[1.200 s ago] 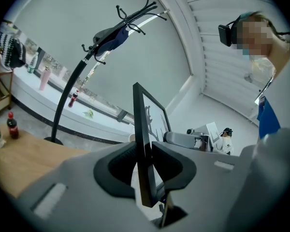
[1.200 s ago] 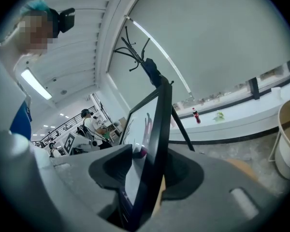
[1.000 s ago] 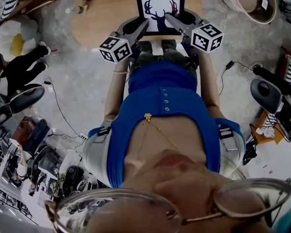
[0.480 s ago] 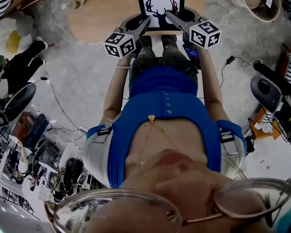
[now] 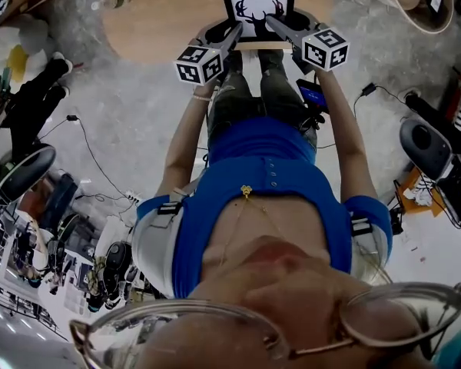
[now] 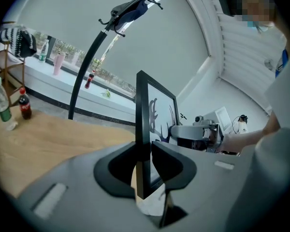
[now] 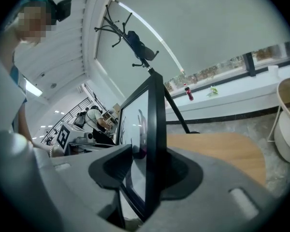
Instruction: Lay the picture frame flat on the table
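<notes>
Picture frame (image 5: 257,10) lower vs before, edges clamped in L gripper (image 6: 144,150), R gripper (image 7: 152,157)

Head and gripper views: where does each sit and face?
Head view: on the head, steeply down; torso, legs, arms, left gripper, right gripper, frame, table.
Left gripper view: on it, along jaws shut on the frame; right gripper beyond.
Right gripper view: same, mirrored; left gripper's cube beyond.
Shared: the frame, in all three.
</notes>
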The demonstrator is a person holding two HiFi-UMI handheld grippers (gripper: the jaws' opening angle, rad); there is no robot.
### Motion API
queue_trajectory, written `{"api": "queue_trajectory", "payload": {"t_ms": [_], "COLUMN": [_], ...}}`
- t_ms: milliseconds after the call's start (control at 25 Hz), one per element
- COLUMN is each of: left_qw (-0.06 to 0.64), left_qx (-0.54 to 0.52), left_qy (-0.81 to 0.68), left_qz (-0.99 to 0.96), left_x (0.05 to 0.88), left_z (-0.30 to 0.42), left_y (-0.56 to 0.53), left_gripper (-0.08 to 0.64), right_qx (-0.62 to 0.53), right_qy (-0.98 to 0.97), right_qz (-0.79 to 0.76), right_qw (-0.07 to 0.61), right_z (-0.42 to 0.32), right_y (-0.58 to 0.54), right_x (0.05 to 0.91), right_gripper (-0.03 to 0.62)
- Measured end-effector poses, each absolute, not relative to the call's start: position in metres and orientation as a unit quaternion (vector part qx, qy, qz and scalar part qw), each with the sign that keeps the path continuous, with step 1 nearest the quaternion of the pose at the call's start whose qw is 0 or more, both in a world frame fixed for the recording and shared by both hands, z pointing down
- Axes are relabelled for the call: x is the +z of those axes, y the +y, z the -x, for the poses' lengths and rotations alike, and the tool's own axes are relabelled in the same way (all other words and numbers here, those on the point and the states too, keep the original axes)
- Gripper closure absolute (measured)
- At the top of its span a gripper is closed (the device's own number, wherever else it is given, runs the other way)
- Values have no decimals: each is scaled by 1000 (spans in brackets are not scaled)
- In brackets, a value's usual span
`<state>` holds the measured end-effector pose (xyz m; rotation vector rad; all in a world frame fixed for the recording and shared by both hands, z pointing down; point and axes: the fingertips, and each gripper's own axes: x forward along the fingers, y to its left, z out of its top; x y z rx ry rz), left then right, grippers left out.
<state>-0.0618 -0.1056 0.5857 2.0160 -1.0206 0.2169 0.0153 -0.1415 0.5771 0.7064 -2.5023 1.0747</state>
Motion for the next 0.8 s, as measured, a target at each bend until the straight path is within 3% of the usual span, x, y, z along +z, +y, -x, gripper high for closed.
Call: {"api": "queue_trajectory", "payload": {"t_ms": [480, 800], "left_qw": [439, 471], "left_qx": [149, 170], "left_qy": [-426, -431], "left_qz": [-777, -751], "left_x": [680, 737], "left_z": [70, 66], "left_y": [-118, -116], "left_gripper": [463, 465], "right_qx": [435, 437], "right_qy": [-848, -839], "right_qz": [-263, -266], "right_qw": [151, 185], "right_z": [-8, -10], "right_y": [-150, -149], "right_x": [678, 732], "right_gripper": [420, 419]}}
